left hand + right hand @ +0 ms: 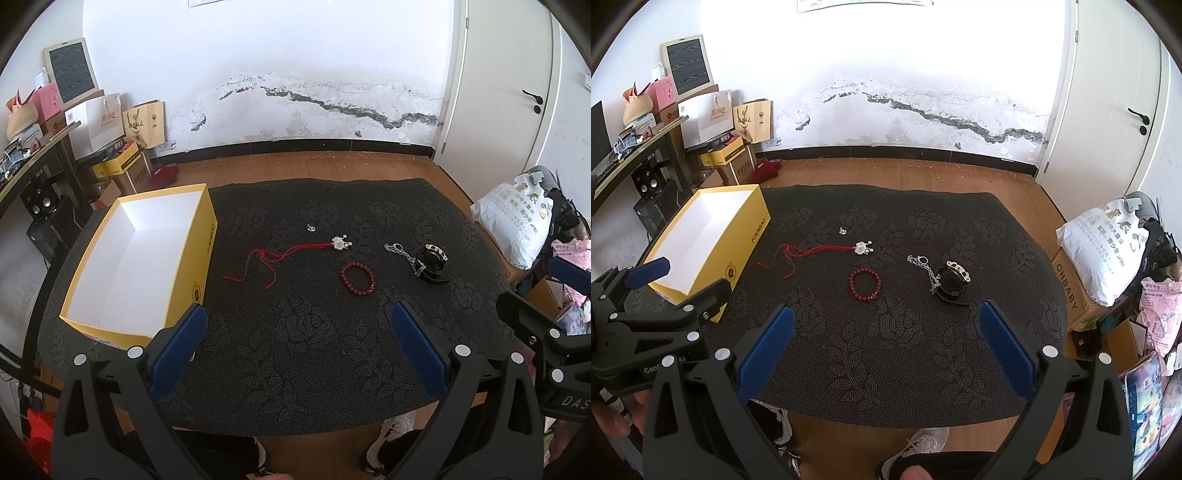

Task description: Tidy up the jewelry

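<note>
Red cord necklace (280,256) w/ loose tails: may snag mat (295,350) or tangle w/ bead bracelet (357,278). Left gripper (297,325) & right gripper (886,325) both spread wide, empty; box (207,236) unfilled.

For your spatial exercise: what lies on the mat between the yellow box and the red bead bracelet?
The red cord necklace lies between the yellow box and the bead bracelet, clearest in the left wrist view.

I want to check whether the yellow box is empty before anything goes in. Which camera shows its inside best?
The left wrist view: the yellow box sits close, and its bare white floor shows almost whole. The right wrist view shows the box smaller, with the left hand-held gripper covering its near corner.
</note>
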`<state>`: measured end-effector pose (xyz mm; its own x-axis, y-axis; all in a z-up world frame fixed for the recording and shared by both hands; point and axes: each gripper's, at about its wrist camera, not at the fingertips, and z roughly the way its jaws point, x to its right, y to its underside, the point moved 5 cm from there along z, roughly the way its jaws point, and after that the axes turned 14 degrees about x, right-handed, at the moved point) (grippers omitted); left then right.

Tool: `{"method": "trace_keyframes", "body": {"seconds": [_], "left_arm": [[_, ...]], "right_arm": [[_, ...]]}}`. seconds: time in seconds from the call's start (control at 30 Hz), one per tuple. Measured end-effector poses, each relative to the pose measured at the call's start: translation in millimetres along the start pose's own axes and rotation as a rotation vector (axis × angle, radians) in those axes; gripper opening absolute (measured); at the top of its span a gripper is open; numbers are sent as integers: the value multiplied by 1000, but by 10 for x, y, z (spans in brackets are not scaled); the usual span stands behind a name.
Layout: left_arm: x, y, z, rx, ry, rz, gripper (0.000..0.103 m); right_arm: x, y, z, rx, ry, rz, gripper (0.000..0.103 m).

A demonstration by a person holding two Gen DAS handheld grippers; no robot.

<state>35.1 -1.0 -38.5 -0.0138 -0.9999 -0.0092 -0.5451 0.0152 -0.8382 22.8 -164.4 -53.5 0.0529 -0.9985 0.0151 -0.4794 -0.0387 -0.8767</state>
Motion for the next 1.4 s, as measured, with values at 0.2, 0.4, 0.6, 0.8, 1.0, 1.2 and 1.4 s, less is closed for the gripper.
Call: {"method": "trace_keyframes", "body": {"seconds": [0.2,0.4,0.6,0.8,1.0,1.2,1.4], "left_arm": [[-36,-5,-1,0,2,-1,97],[-30,-11,2,-2,1,-2,97],[-32,-5,-1,-2,1,-3,97],[-34,-1,2,-1,1,-2,97],[-32,0,1,-1,0,0,97],[-27,-1,4,-2,0,-1,97],[-24,0,6,-1,-2,0,97]], "right_arm": [[-3,0,1,-1,0,-1,97],[-4,0,0,-1,0,-1,97],[-1,-3,-1,0,0,-2,97],[-2,-9,-16,2,-2,-3,97],[-3,-13,-33,3,-2,-5,97],[-2,-13,-25,2,-3,-7,97],[-4,-9,-20,3,-3,-7,97]]}}
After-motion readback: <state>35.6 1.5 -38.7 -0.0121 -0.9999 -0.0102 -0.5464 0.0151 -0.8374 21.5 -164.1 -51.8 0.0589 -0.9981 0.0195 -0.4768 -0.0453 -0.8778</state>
